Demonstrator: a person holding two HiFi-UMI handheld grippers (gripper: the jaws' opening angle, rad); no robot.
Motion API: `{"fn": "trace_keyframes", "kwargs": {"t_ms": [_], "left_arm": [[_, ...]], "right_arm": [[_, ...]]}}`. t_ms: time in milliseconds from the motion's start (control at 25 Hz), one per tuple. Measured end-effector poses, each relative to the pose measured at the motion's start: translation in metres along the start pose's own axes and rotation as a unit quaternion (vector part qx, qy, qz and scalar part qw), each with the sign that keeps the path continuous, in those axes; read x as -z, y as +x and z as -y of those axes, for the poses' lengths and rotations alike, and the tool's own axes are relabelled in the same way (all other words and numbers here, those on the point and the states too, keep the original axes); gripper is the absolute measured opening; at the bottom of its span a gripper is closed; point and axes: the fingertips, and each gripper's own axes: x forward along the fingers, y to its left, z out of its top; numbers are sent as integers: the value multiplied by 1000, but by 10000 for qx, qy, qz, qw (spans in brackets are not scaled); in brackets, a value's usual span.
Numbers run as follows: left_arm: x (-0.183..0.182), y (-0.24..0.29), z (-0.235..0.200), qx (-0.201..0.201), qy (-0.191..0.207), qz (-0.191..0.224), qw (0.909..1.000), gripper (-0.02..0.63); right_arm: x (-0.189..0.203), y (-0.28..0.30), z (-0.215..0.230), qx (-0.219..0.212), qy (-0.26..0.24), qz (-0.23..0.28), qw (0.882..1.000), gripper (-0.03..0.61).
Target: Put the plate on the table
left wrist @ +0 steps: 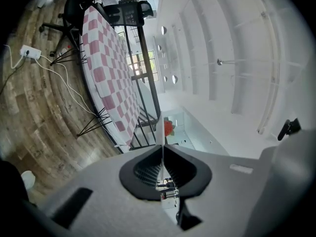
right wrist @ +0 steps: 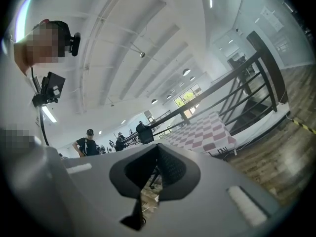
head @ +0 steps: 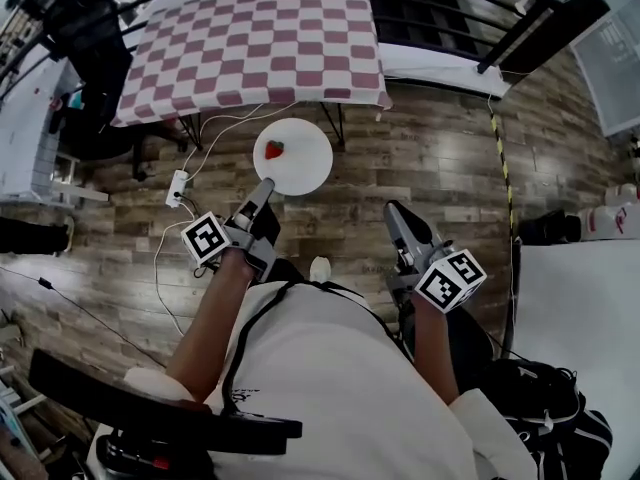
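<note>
A round white plate (head: 300,158) with a red strawberry (head: 273,149) on it hangs over the wooden floor, just short of the table with the red-and-white checked cloth (head: 250,48). My left gripper (head: 267,184) is shut on the plate's near rim. In the left gripper view the plate (left wrist: 161,137) shows edge-on as a thin line between the jaws, with the strawberry (left wrist: 169,127) behind it and the checked table (left wrist: 106,73) at the left. My right gripper (head: 392,209) is to the right of the plate, shut on nothing. Its own view shows the gripper (right wrist: 157,149) and the table (right wrist: 205,130) ahead.
A power strip (head: 178,186) with white cables lies on the floor left of the plate. A black office chair (head: 95,58) stands by the table's left end. A black railing (head: 470,8) runs behind the table. People (right wrist: 89,142) stand far off.
</note>
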Motion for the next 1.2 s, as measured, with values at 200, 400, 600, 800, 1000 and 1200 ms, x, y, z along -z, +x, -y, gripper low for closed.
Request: {"fn": "trace_keyframes", "kwargs": {"t_ms": [200, 400, 600, 800, 1000, 1200], "left_arm": [[2, 10, -8, -70, -17, 16, 10000, 20], [-7, 18, -10, -91, -47, 49, 9999, 20], [-19, 33, -18, -80, -96, -25, 9999, 20], [-38, 66, -27, -29, -142, -217, 9997, 20], [-70, 112, -33, 31, -107, -436, 9990, 20], [-103, 158, -45, -6, -201, -699, 9973, 20]], "right_arm": [[-3, 0, 16, 49, 53, -16, 10000, 8], [-10, 6, 22, 75, 77, -4, 9999, 8], [-14, 16, 30, 194, 97, 26, 9998, 8], [-21, 37, 46, 388, 156, 120, 9991, 8], [-40, 78, 67, 495, 195, 193, 9984, 8], [-64, 124, 83, 620, 192, 273, 9975, 8]]}}
